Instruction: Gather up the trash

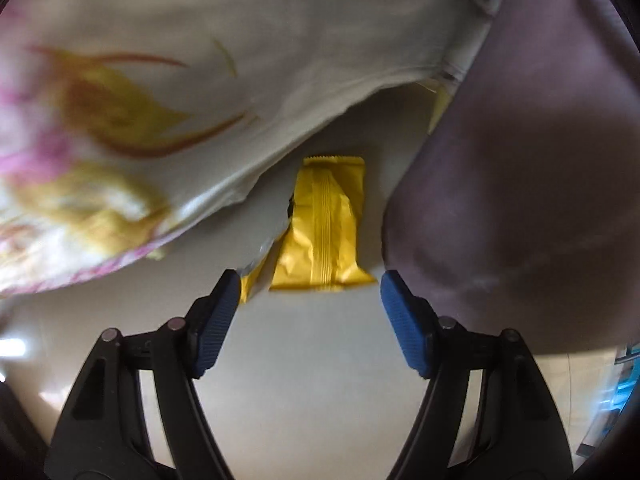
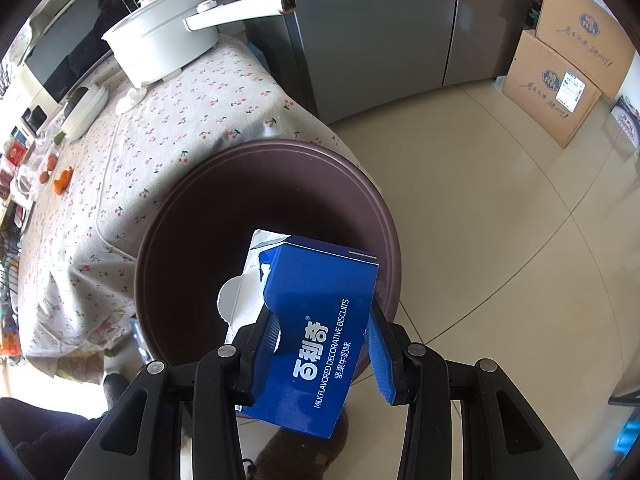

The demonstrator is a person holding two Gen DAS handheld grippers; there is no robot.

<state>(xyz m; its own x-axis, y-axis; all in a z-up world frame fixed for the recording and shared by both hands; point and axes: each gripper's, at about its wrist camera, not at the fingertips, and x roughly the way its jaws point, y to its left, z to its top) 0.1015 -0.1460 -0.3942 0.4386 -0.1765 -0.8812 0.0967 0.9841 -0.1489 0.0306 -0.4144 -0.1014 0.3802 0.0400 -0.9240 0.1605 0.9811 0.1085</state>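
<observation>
Two pieces of trash are in play. The right gripper (image 2: pixel 324 344) is clamped on a blue biscuit box (image 2: pixel 320 332), its pads pressing both long sides, and holds it over the open mouth of the brown bin (image 2: pixel 192 208) that stands on the floor beside the cloth-covered table (image 2: pixel 168 120). The box is torn open at its far end, with white flaps hanging out over the bin's inside.

The left gripper (image 1: pixel 310 292) has its jaws apart, nothing between the pads. Just ahead of it a yellow wrapper (image 1: pixel 324 232) lies flat on the tile floor (image 1: pixel 304 360), squeezed between the hanging edge of a flowered cloth (image 1: pixel 160 120) and the bin's outer wall (image 1: pixel 520 200). A second yellow scrap (image 1: pixel 252 280) sits right at the left pad.

The likely trouble is on the left side. The wrapper is thin and flat, so the pads may slide over it and shut on nothing. The gap is tight as well: one finger could snag the cloth, the other could bump and shove the bin. On the right, the box hangs near the bin's near rim, so letting go could tip it onto the floor
</observation>
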